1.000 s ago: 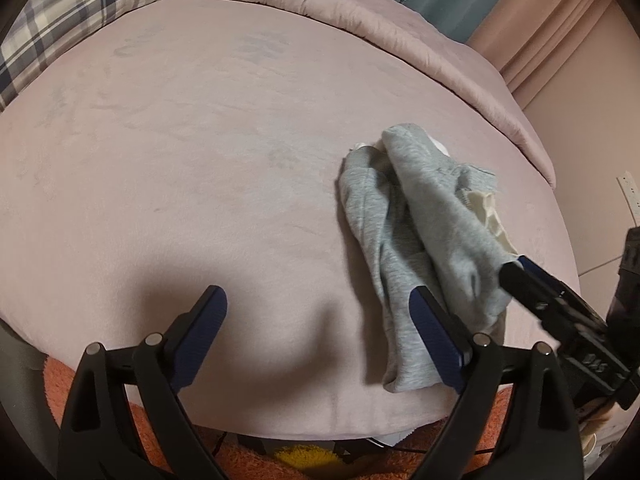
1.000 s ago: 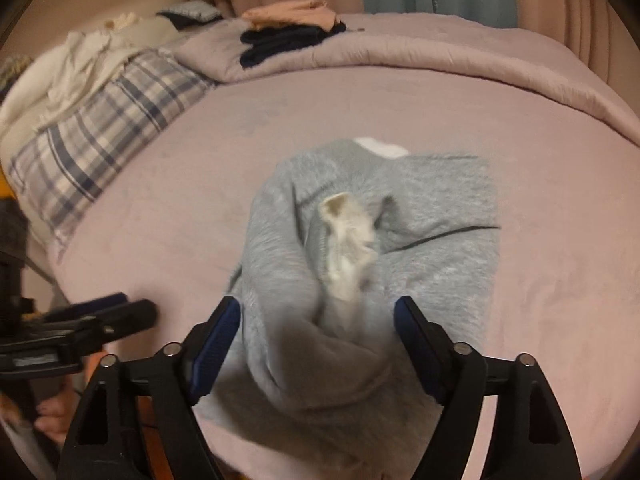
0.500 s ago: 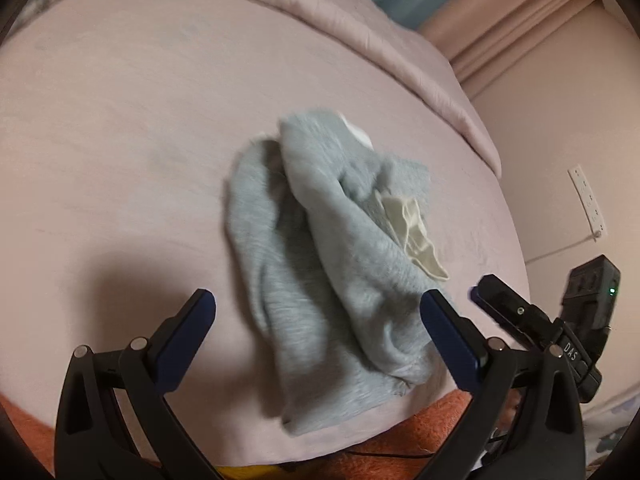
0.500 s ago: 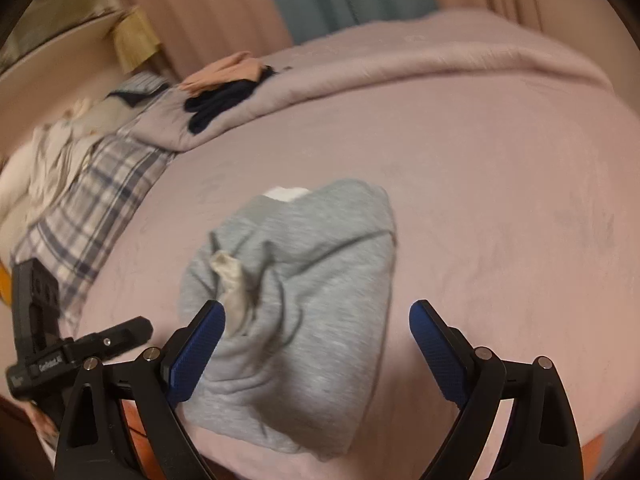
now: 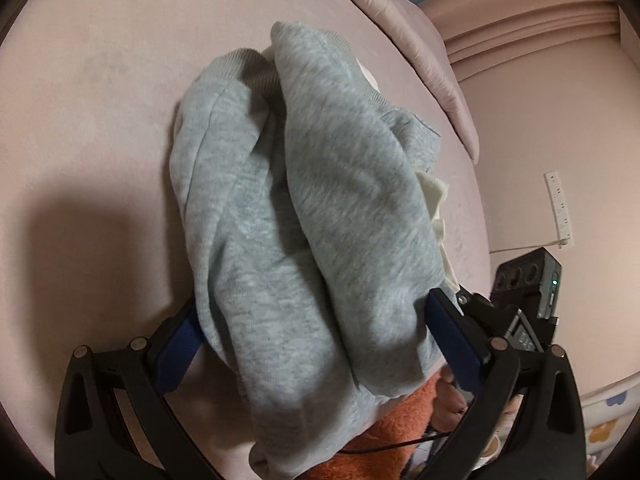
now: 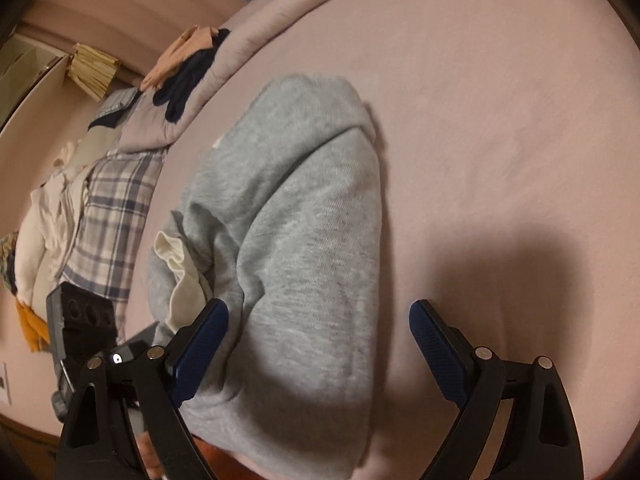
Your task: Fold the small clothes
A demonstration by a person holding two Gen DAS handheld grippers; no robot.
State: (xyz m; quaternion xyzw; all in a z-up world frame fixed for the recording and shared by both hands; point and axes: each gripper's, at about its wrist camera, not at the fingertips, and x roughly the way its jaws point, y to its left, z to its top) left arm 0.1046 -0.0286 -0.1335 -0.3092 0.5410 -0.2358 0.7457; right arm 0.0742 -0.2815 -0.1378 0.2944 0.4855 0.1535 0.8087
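Note:
A small grey sweatshirt point(image 5: 304, 216) lies crumpled on the pink bed point(image 5: 100, 92), its near end hanging over the bed edge. A cream inner piece point(image 5: 434, 208) pokes out on its right side. My left gripper point(image 5: 316, 340) is open, its blue pads either side of the garment's near end. In the right wrist view the same sweatshirt point(image 6: 296, 240) lies in a heap with the cream piece point(image 6: 176, 276) at its left. My right gripper point(image 6: 320, 352) is open over the garment's near right part. The left pad point(image 6: 200, 352) lies against the cloth.
A plaid pillow point(image 6: 116, 220) and white bedding point(image 6: 44, 232) lie at the left. Folded peach and dark clothes point(image 6: 184, 64) sit on the rolled duvet point(image 6: 256, 28) at the back. Orange cloth point(image 5: 404, 424) shows below the bed edge. A wall socket strip point(image 5: 558, 208) is at the right.
Both grippers have moved in close and low over the sweatshirt, which now fills both views. The garment is bunched tighter, and both grippers stay open.

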